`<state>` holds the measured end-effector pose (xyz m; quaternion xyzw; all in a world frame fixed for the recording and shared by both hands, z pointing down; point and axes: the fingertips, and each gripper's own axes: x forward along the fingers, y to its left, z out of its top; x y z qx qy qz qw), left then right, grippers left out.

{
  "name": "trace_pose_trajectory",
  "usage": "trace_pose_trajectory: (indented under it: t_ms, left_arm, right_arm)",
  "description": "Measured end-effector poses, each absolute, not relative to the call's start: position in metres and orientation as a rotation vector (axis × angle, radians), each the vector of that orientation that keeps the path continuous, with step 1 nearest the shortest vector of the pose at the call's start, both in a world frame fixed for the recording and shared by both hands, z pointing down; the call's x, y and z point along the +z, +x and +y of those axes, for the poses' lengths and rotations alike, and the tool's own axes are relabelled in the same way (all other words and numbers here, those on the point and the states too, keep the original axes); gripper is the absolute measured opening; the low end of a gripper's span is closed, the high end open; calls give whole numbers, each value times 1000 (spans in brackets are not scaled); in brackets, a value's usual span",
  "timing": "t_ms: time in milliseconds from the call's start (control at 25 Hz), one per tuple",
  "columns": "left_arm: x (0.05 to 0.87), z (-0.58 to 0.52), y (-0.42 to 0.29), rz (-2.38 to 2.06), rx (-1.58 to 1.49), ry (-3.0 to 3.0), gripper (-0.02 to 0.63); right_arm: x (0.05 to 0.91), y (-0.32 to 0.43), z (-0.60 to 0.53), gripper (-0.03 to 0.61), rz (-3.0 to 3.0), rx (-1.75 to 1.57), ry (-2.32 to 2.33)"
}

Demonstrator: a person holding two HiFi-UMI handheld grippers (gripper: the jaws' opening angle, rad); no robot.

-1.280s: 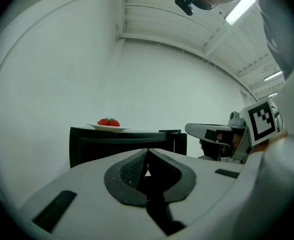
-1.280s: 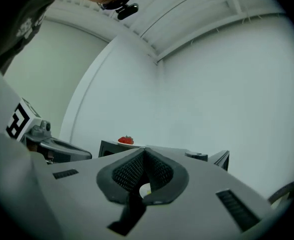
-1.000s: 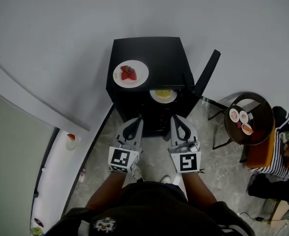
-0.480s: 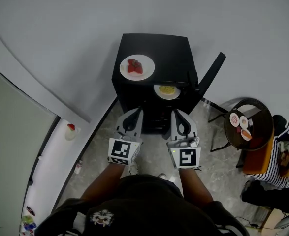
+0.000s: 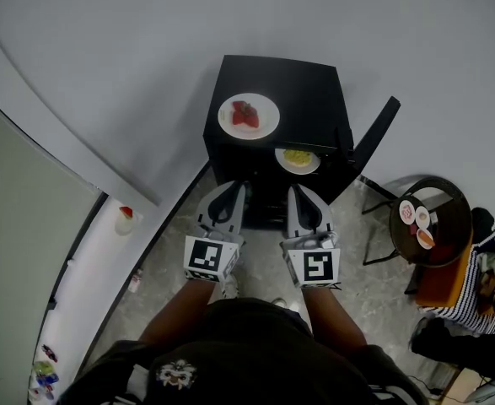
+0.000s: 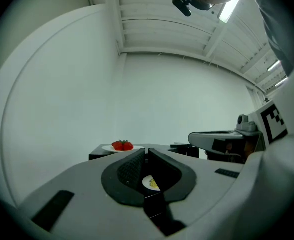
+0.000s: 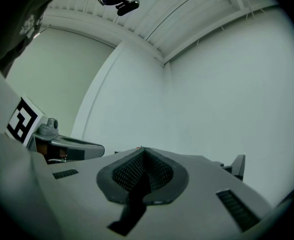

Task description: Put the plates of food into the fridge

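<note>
Plainly, left gripper (image 6: 145,150) and right gripper (image 7: 140,149) jaws clenched empty, only head view shows round table (image 5: 451,211).

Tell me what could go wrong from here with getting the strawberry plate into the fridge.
1. The strawberry plate sits on top of the fridge; a grip on one rim could tilt it and roll the strawberries off.
2. The plate of yellow food lies near the shelf's front, so a second plate may knock it.
3. The open door juts out on the right; the right gripper might clip it.
</note>
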<state>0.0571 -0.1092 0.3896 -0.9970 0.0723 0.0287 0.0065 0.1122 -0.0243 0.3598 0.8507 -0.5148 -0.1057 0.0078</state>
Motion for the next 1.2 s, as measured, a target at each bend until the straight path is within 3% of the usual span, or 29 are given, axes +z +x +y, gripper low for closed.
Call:
trace_pose_trajectory:
  t_ms: [400,600,840,1040,1200]
  left_arm:
    - [394,-155,46,256,71,-3138,21]
    - [390,-171,41,227,125,-3128,21]
    - [395,-181,37,203,140,-3148,21]
    - [388,-189,34,215,160,-3159,22]
    - [396,-201,36,231,130,-3168,21]
  right_arm:
    - [373,124,-93,31,-1916,75,2812]
    - [371,125,-120,114,-2068,309,2868]
    - [389,143,-139,170,-2282,952,3076]
    - [410,158,-155,176,-2361,1520,3160]
    - [419,170,-168,176,-2370,1762,3168]
